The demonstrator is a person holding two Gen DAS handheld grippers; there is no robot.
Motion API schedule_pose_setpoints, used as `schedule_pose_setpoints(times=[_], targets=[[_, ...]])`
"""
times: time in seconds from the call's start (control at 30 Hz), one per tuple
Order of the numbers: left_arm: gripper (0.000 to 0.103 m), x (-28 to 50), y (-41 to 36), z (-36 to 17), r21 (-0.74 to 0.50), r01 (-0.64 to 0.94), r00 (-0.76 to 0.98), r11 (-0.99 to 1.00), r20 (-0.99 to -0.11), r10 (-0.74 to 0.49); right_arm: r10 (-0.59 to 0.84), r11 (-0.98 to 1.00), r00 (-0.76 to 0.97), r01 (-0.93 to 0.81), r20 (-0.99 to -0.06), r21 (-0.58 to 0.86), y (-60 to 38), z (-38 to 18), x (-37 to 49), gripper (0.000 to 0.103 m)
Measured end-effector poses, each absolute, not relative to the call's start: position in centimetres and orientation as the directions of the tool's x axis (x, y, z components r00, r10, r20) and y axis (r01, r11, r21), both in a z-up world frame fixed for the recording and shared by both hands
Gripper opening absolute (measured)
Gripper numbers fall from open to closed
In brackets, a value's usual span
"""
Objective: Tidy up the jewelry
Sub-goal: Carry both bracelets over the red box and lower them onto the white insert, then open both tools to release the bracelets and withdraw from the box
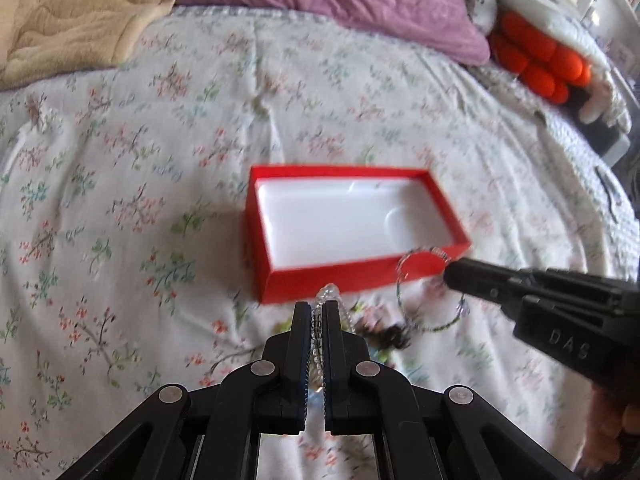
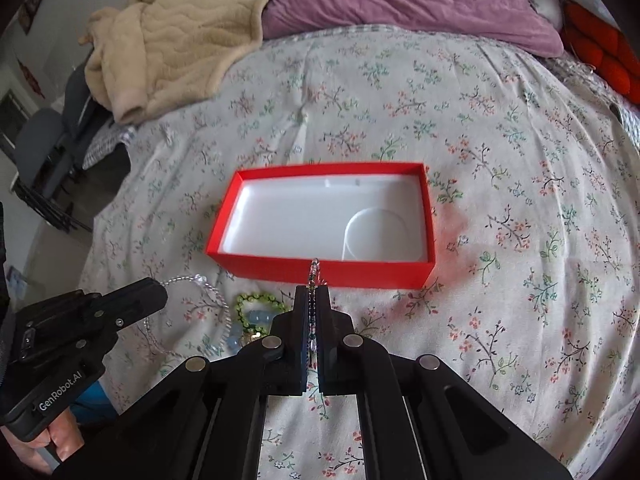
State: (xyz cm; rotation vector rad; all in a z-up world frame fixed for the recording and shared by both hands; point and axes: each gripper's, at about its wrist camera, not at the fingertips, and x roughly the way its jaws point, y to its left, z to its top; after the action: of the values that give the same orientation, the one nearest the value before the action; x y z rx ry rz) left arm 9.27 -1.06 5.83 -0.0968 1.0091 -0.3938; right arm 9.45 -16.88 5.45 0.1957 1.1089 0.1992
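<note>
A: Left hand-held gripper (image 1: pixel 317 312): pinched tight on clear bead bracelet (image 1: pixel 329 295). Right hand-held gripper (image 2: pixel 313 294): pinched tight on dark bead chain (image 2: pixel 314 270).

B: Red box (image 2: pixel 332 270)?

A: On the bed (image 2: pixel 520 160), open, white-lined, at 12 o'clock just beyond both; long axis 9-to-3. Right sits nearer. Green beads (image 2: pixel 258 300) loose at its 10 o'clock.

A home bedroom: floral bedsheet (image 2: pixel 480 128), purple pillow (image 2: pixel 400 0), beige fleece blanket (image 2: pixel 180 40).
</note>
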Motion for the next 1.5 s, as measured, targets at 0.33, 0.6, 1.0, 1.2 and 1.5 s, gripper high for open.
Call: schedule_pose_setpoints(times=[0.33,0.6,1.0,1.2,1.5], targets=[[0.0,11.3,-3.2,7.4,-0.325,0.299,0.496,0.897,-0.75,-0.437,0.276,0.954,0.508,-0.042,-0.816,0.297,-18.3,7.9,10.5,0.003],[0.0,13.9,-4.2,6.5,-0.387,0.288,0.495,0.876,-0.723,-0.482,0.309,0.938,0.535,-0.034,-0.786,0.345,-18.5,7.7,12.8,0.003],[0.0,17.2,-3.6,2.5,-0.277,0.208,0.489,0.938,-0.801,-0.345,0.28,0.933,0.463,0.076,-0.841,0.352,-20.3,2.5,16.0,0.003],[0.0,17.5,-3.9,1.7,-0.214,0.209,0.495,0.954,-0.819,-0.292,0.226,0.949,0.45,0.099,-0.864,0.3,-21.2,1.6,16.0,0.003],[0.035,17.0,-4.3,2.1,-0.135,0.217,0.517,0.967,-0.824,-0.231,0.199,0.956,0.449,0.107,-0.871,0.273,-21.5,1.9,16.0,0.018]])
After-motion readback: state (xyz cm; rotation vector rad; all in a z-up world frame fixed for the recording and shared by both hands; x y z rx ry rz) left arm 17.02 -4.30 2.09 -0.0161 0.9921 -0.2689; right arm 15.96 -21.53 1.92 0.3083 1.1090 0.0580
